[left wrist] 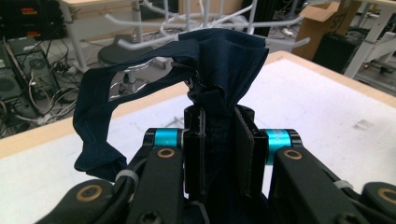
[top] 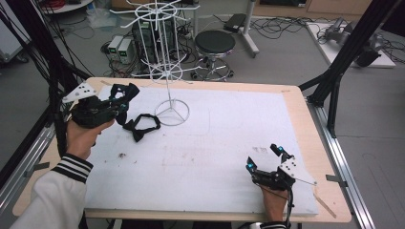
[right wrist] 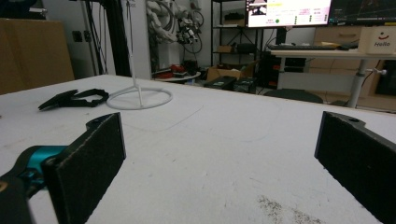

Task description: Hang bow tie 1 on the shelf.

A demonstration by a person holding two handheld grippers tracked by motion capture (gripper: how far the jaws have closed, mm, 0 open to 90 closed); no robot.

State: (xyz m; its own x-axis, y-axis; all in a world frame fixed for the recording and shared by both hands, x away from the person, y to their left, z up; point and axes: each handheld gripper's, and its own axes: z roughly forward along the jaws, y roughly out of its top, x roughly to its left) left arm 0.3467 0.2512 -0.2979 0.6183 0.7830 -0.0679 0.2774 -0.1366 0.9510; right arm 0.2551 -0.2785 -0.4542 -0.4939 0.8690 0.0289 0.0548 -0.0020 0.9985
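Two grippers in play. Left gripper (top: 125,95) is clamped on a dark navy bow tie (left wrist: 224,60): the fabric is pinched between the jaws and bunches up above the tips, and its strap (left wrist: 95,121) loops off to the left of the jaws in the left gripper view. The person's left hand (top: 83,136) holds it raised at the table's far-left corner. Just ahead of and below that gripper, a second black bow tie (top: 142,125) lies flat on the white mat (top: 229,143), beside the ring base of the white wire rack (top: 168,67). Right gripper (top: 264,156) sits low near the mat's near-right area, jaws spread wide with nothing between them. From its camera, the flat bow tie and rack base are well ahead, to the left. Black stool (top: 215,45) stands beyond the table.
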